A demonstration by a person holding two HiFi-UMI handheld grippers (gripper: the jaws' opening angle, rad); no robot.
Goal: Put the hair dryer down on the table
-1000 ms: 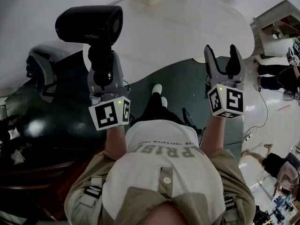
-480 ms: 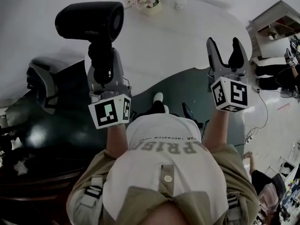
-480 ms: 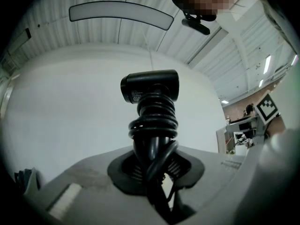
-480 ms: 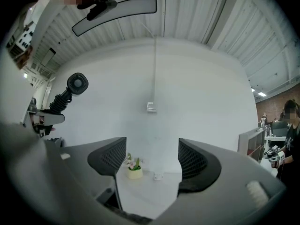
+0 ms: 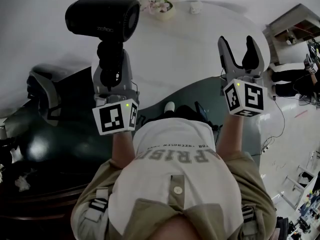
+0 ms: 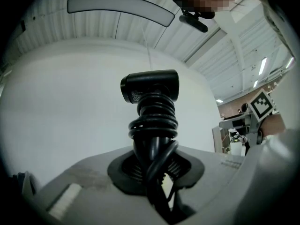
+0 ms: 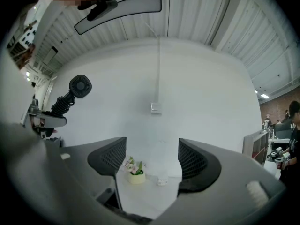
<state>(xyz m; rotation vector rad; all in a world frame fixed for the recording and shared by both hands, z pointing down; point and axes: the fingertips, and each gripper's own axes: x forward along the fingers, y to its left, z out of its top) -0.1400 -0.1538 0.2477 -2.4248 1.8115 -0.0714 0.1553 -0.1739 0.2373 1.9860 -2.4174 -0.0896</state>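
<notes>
A black hair dryer (image 5: 102, 16) stands upright over the near part of the white table (image 5: 190, 44). Its handle, wrapped in its coiled cord (image 5: 111, 56), is clamped between the jaws of my left gripper (image 5: 113, 68). In the left gripper view the hair dryer (image 6: 151, 86) rises straight out of the left gripper (image 6: 152, 168), with the cord (image 6: 153, 123) looped round the handle. My right gripper (image 5: 241, 54) is held beside it over the table's near edge, open and empty. In the right gripper view the right gripper (image 7: 152, 161) frames the tabletop (image 7: 145, 196), and the hair dryer (image 7: 79, 86) shows at far left.
A small flower pot (image 5: 159, 4) and a small white object (image 5: 195, 6) sit at the table's far side; the same flower pot (image 7: 136, 172) shows between the right jaws. A dark chair (image 5: 42, 84) stands at left, a cabinet (image 5: 292, 29) at right.
Both grippers have moved forward and a little up, further over the table. The hair dryer has travelled with the left gripper and sits nearer the flower pot.
</notes>
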